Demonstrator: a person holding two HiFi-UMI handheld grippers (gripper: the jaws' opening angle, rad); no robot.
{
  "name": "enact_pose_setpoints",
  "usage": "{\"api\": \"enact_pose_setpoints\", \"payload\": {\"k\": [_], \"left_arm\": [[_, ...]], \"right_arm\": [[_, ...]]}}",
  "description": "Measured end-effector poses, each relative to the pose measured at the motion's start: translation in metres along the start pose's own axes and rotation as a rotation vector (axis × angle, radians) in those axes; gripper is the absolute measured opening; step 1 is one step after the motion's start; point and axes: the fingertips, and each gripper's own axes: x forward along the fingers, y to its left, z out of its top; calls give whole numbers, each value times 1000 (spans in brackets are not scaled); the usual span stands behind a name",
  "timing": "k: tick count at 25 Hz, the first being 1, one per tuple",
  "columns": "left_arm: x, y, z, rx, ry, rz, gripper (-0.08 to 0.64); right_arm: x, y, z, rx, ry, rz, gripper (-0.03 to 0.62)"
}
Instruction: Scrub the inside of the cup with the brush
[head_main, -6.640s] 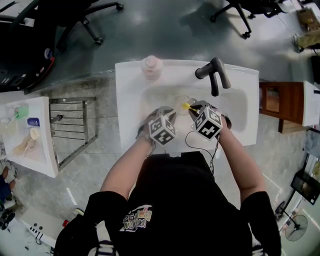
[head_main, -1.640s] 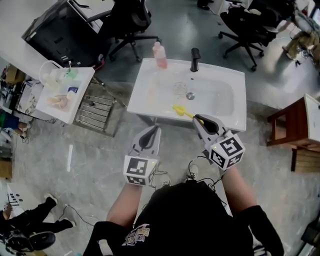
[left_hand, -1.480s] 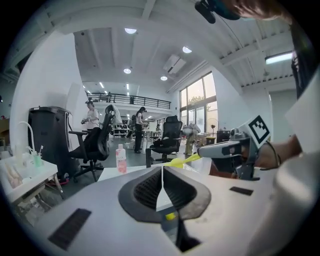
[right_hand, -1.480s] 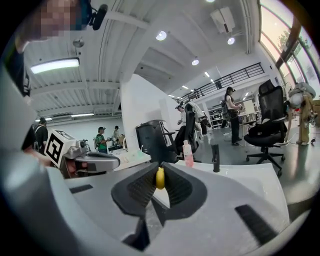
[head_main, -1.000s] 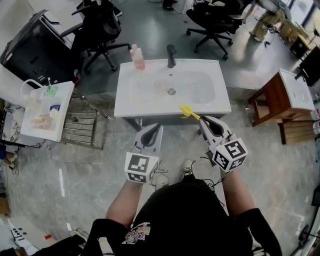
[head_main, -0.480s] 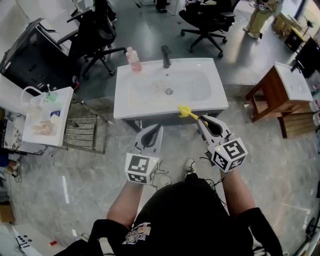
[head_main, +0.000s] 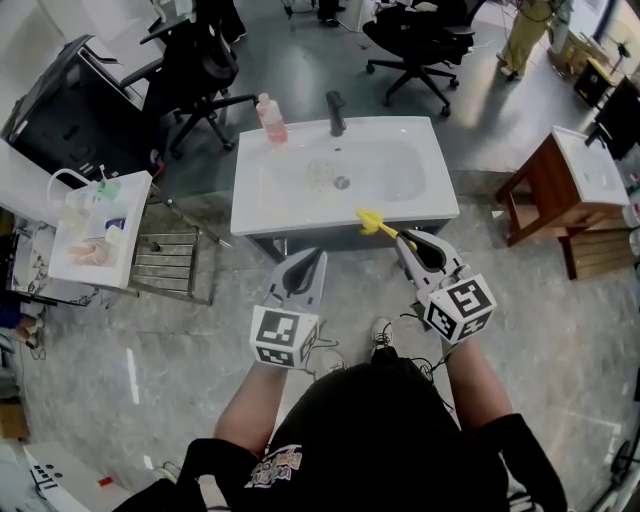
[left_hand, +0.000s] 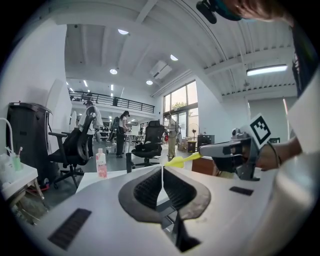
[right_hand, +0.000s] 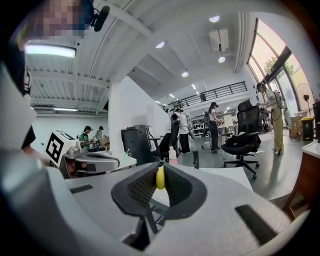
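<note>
A faint clear cup (head_main: 321, 176) stands in the white sink (head_main: 270, 200), beside the drain. I stand back from the sink with both grippers held in the air before it. My right gripper (head_main: 404, 239) is shut on the handle of the yellow brush (head_main: 373, 222), whose head points toward the sink's front edge. In the right gripper view the yellow handle (right_hand: 160, 178) sits pinched between the pads. My left gripper (head_main: 317, 256) is shut with nothing in it; in the left gripper view its pads (left_hand: 150, 187) meet, and the brush (left_hand: 181, 160) shows to the right.
A pink soap bottle (head_main: 269, 118) and a dark faucet (head_main: 337, 112) stand at the sink's back rim. A white side table (head_main: 62, 262) with small items and a metal rack (head_main: 172, 262) are at the left. A wooden table (head_main: 560, 190) stands at the right, office chairs behind.
Several seconds ago both grippers were down in the sink at the cup; they have come away and I have stepped back. Over the last second almost nothing has moved.
</note>
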Motion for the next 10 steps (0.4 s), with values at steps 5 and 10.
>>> {"api": "enact_pose_setpoints", "payload": {"k": [5, 10], "left_arm": [[-3, -2, -2, -3, -2, 1, 11], [-3, -1, -2, -5, -4, 6, 11]], "right_arm": [[-2, 3, -2, -7, 2, 2, 36], [-1, 3, 0, -15, -1, 2, 36]]}}
